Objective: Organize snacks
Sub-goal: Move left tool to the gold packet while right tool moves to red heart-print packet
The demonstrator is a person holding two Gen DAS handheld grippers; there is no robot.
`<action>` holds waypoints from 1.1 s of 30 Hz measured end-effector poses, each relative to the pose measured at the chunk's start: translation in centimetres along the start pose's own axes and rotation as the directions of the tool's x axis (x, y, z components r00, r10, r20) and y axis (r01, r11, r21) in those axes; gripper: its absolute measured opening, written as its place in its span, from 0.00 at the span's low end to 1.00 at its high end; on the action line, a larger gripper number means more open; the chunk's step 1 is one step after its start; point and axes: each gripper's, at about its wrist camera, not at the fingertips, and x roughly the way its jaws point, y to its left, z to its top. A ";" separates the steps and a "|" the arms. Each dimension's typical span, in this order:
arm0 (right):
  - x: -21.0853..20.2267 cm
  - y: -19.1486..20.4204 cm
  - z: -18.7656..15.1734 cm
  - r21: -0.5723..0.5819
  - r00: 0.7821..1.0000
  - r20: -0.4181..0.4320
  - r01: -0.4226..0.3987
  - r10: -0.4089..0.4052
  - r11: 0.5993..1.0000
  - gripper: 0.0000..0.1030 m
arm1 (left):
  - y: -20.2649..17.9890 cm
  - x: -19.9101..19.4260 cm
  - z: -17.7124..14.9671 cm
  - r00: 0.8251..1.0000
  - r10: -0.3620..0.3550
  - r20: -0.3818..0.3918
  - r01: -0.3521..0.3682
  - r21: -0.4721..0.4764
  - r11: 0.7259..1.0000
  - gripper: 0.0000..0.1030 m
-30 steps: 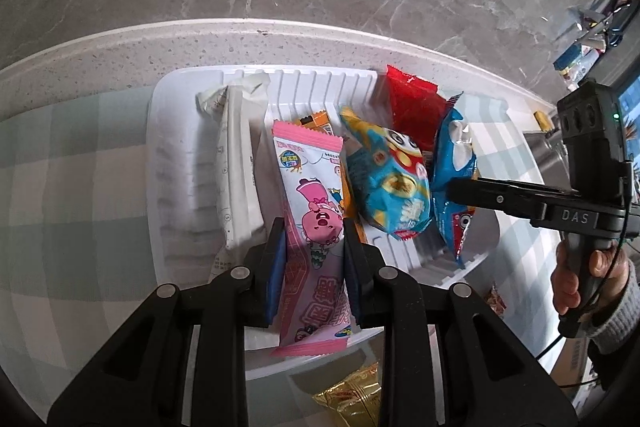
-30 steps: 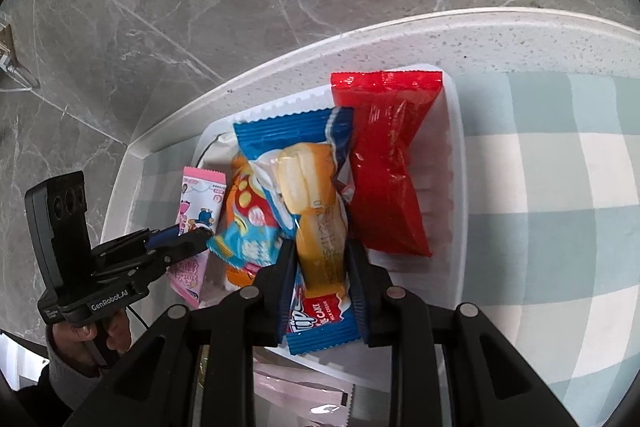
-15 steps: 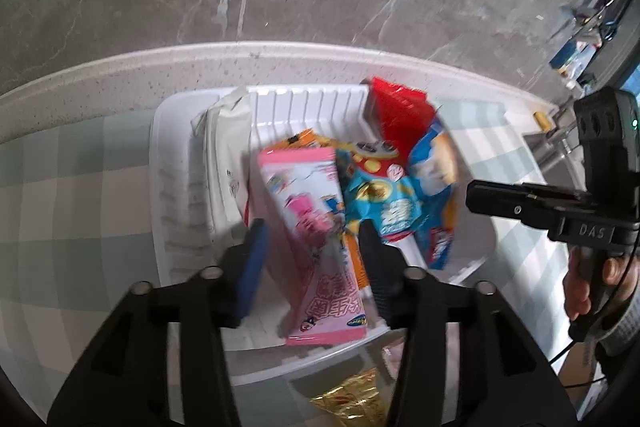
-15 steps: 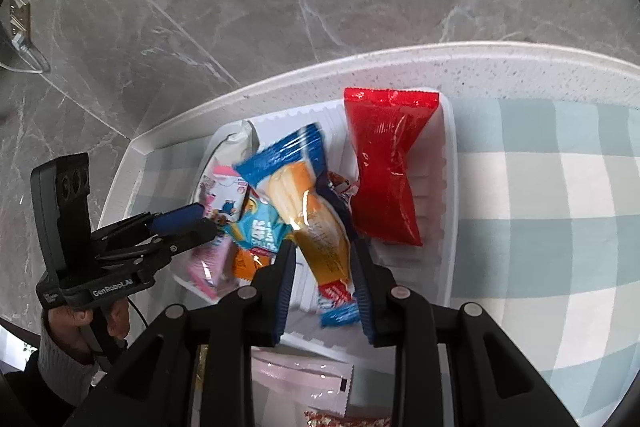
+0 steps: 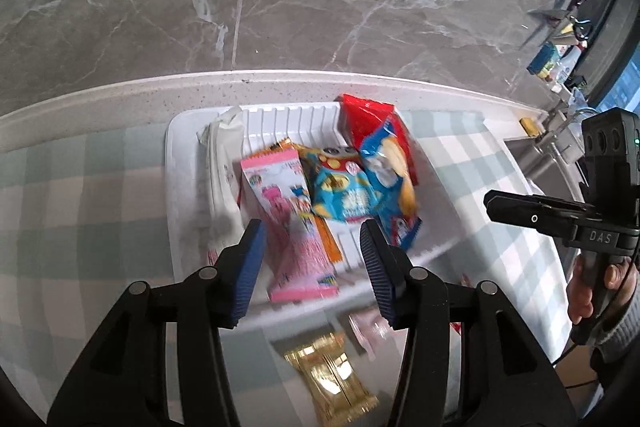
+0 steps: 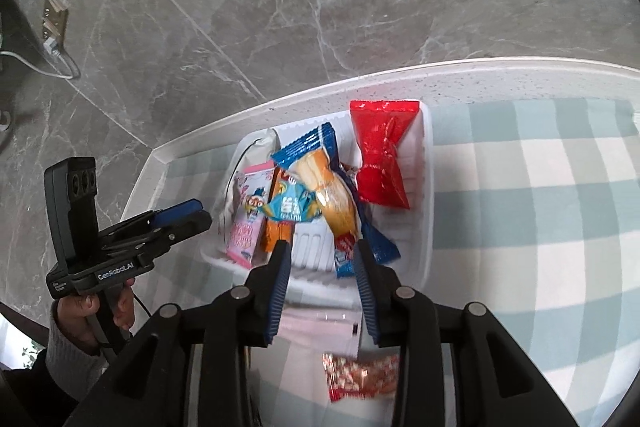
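Note:
A white ribbed tray (image 5: 176, 187) (image 6: 424, 211) holds several snack packs. In the left wrist view lie a pink pack (image 5: 292, 223), a blue cartoon pack (image 5: 340, 191), a blue cake pack (image 5: 390, 183), a red pack (image 5: 364, 119) and a white pack (image 5: 222, 171). My left gripper (image 5: 310, 259) is open and empty just above the pink pack's near end. My right gripper (image 6: 320, 267) is open and empty above the near end of the blue cake pack (image 6: 332, 203). The red pack (image 6: 380, 155) lies at the tray's right side.
A gold pack (image 5: 332, 375) lies on the checked cloth (image 5: 80, 227) in front of the tray. A pale pink pack (image 6: 320, 327) and a red-and-white pack (image 6: 360, 375) lie near the tray's front edge. A grey marble wall stands behind the counter. A sink area (image 5: 556, 147) is at the right.
Both grippers have opened and let go: the left released the pink pack, the right the blue cake pack. Both packs now lie in the tray, and the grippers have drawn back and up.

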 end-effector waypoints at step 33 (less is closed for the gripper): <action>3.5 0.6 -9.0 0.073 0.992 -0.104 -0.063 0.071 0.995 0.49 | -1.4 -1.4 -10.9 0.991 0.016 -0.133 -0.022 -0.043 0.999 0.47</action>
